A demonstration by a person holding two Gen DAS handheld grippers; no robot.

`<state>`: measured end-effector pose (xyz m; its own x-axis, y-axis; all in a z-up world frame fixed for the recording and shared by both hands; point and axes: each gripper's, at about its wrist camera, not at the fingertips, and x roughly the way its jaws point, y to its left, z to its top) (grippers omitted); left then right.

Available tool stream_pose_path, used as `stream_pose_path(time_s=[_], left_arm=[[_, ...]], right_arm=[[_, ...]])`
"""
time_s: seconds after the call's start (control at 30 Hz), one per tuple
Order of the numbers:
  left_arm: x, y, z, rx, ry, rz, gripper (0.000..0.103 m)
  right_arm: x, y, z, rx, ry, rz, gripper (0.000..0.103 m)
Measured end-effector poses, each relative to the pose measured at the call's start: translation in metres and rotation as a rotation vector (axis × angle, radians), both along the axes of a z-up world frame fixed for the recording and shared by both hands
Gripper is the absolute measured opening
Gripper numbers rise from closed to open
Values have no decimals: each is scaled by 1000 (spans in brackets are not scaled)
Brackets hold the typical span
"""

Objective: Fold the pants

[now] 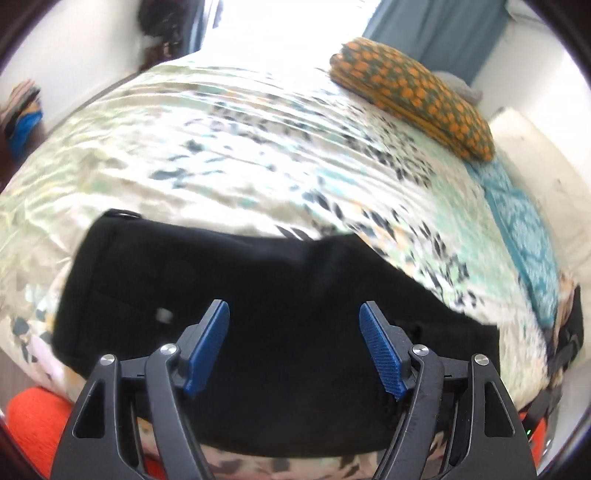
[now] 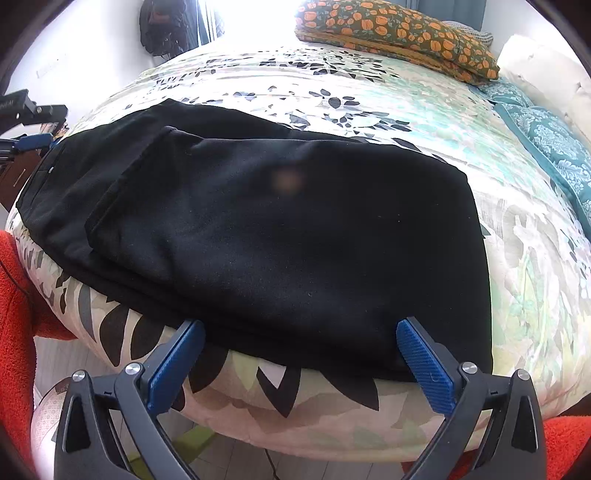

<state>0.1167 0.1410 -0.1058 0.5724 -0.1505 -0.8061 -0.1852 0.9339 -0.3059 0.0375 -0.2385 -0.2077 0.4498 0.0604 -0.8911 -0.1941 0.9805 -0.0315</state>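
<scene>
Black pants [image 2: 258,229] lie folded in layers on the floral bedspread [image 2: 369,92], near the bed's front edge. In the left wrist view the pants [image 1: 258,295] fill the lower middle, blurred. My left gripper [image 1: 293,310] is open and empty, its blue pads [image 1: 207,347] spread above the pants. My right gripper [image 2: 301,326] is open and empty at the pants' near edge, blue pads [image 2: 424,365] wide apart, over the bed's front edge.
An orange pumpkin-print pillow [image 2: 399,33] and a teal patterned cloth [image 2: 546,136] lie at the bed's far right. Orange-red fabric [image 2: 14,295] shows at the lower left and right. The left gripper's body [image 2: 26,110] shows at the left edge. Floor lies below the bed.
</scene>
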Motion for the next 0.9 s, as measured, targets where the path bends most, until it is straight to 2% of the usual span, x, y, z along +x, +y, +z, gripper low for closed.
stream_pose_path(time_s=[0.07, 0.13, 0.2, 0.27, 0.37, 0.43, 0.47, 0.57, 0.67, 0.73, 0.77, 0.8, 0.83, 0.9], left_arm=[[3, 55, 2, -5, 21, 102, 75], [7, 101, -4, 2, 56, 158, 76], [9, 137, -24, -28, 132, 194, 76], [9, 157, -52, -92, 202, 195, 76], [14, 159, -94, -151, 324, 134, 76], [17, 155, -109, -220, 358, 105, 82], [20, 154, -111, -234, 361, 98, 88], [25, 145, -119, -236, 371, 69, 98], [33, 144, -119, -240, 404, 53, 99], [36, 150, -118, -282, 415, 58, 96], [33, 154, -115, -312, 393, 80, 87], [30, 158, -112, -373, 363, 83, 47], [24, 163, -109, -427, 346, 96, 38], [15, 166, -100, -444, 300, 129, 22]], right_arm=[[1, 0, 0, 0, 0, -3, 103], [3, 2, 0, 1, 1, -7, 103], [4, 2, 0, 4, 1, -13, 103], [6, 3, -1, 4, 2, -16, 103], [6, 3, -1, 3, 2, -17, 103], [6, 3, -1, 1, 1, -17, 103], [6, 3, -1, 0, 0, -16, 103], [6, 2, -1, 1, 1, -16, 103], [6, 2, -1, 1, 1, -16, 103], [5, 2, -1, 3, 1, -16, 103], [5, 2, 0, 5, 1, -16, 103], [5, 2, 0, 7, 2, -16, 103], [5, 2, 0, 9, 2, -16, 103], [5, 0, 2, 23, 4, -18, 103]])
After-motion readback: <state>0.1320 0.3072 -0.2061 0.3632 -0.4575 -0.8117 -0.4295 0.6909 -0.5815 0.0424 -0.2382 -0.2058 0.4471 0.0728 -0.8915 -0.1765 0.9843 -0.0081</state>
